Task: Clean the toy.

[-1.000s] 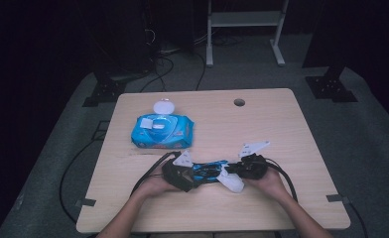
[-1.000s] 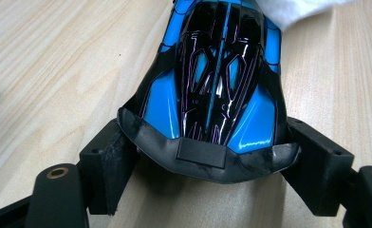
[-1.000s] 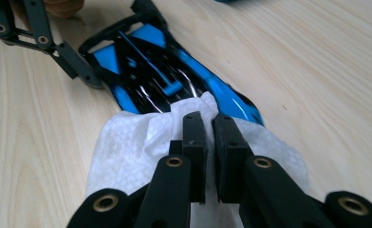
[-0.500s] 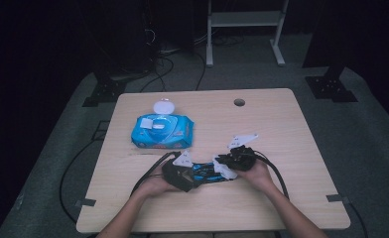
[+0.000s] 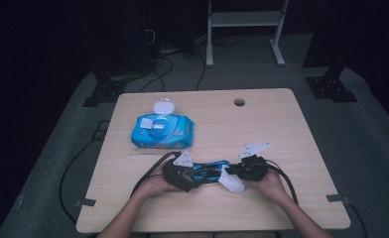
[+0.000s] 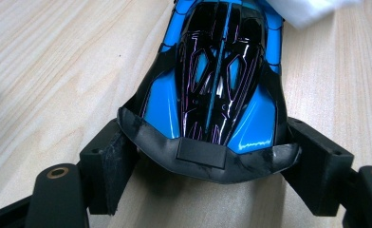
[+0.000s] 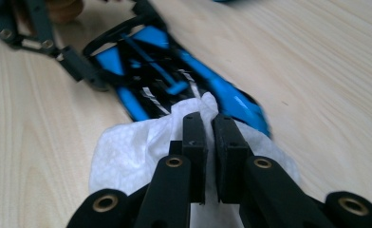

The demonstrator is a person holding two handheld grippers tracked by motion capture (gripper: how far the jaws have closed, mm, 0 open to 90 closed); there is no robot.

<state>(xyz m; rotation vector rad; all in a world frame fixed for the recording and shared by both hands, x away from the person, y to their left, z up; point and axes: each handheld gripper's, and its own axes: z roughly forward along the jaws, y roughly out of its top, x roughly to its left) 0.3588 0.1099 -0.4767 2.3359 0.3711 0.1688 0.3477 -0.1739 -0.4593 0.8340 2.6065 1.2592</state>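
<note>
Two tools: left point(image 6: 208, 156) grips car point(image 6: 217, 76), right point(image 7: 208, 142) apparently pinches wipe point(image 7: 132, 147).

r gripper point(image 5: 237, 174) w/ wipe point(image 5: 232, 182) moved onto toy car point(image 5: 210, 171).

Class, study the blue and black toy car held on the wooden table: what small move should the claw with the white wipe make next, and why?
Probably drag the white wet wipe along the glossy blue and black toy car toward the left claw. The right claw is shut on the wipe, which lies against the car's near end, while the left claw clamps the far end, steadying it on the light wooden table.
</note>
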